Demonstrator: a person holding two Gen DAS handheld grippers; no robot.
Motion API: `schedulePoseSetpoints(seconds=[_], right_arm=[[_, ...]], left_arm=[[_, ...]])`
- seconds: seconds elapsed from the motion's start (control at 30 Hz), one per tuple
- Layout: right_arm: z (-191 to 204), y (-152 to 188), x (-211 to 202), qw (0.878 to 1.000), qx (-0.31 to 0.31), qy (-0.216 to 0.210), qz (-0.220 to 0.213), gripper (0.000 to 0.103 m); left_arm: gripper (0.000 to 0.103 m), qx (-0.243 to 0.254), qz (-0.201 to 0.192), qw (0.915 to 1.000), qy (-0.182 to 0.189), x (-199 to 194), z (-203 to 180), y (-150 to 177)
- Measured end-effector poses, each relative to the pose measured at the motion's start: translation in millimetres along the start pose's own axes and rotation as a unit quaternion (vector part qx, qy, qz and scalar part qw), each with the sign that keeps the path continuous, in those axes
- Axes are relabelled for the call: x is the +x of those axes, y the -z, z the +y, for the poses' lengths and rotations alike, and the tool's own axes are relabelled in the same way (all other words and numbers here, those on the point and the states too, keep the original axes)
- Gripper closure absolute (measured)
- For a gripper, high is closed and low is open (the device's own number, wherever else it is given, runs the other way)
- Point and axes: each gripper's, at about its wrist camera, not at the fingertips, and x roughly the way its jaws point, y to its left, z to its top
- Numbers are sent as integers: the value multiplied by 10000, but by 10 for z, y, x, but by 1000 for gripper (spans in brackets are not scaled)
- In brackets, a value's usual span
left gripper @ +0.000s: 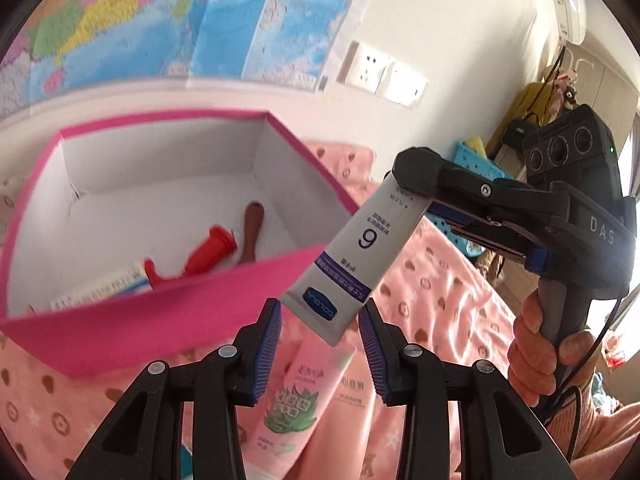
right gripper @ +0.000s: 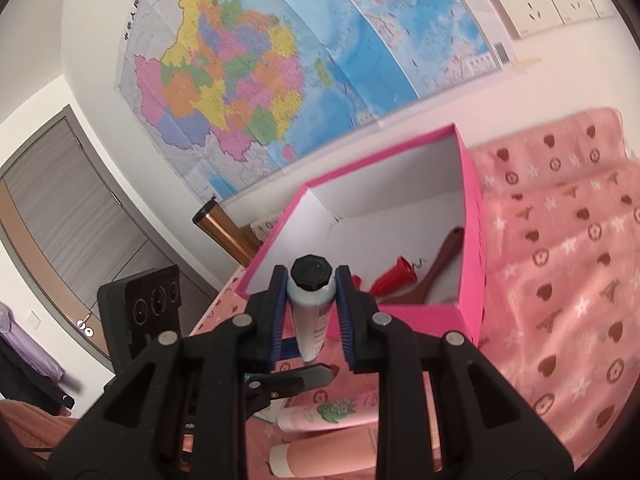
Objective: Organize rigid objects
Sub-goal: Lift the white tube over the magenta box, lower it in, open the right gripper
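The left gripper [left gripper: 320,320], jaws closed to their narrowest, holds nothing, the pink box [left gripper: 192,312] ahead to its left, while the right gripper [right gripper: 311,280] clamps the grey tube [left gripper: 356,256] near its black cap [right gripper: 311,273], tail hanging down.

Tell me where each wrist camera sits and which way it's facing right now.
Left wrist: on the left gripper, angled down at the pink box on the blanket; shows its own fingers, the right gripper and the hand holding it.
Right wrist: on the right gripper, facing the pink box and wall map; shows its fingers clamping the white tube, plus the left gripper lower left.
Shared: pink box, white tube, wall map, sockets.
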Motion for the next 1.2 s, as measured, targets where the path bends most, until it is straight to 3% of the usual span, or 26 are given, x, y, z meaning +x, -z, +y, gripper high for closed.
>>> schedulePoseSetpoints(seconds=[0.3,0.6,1.0,1.2], right_arm=[[74,-225,78,9998,-122,-121,-139,77],[-97,-339,250,9997,32,-181,-148,77],[-348,-331,475,9997,226,-118,-9,77],[-444,-290,585,9995,181,170,171,76]], left_arm=[[64,98,-120,9995,-278,27,6,-207],[65,106,-40,9982,-582,165,144,-354],[65,37,235,9961,-848,414,292,-391],[65,3,287,9951,-950,477,344,-401]])
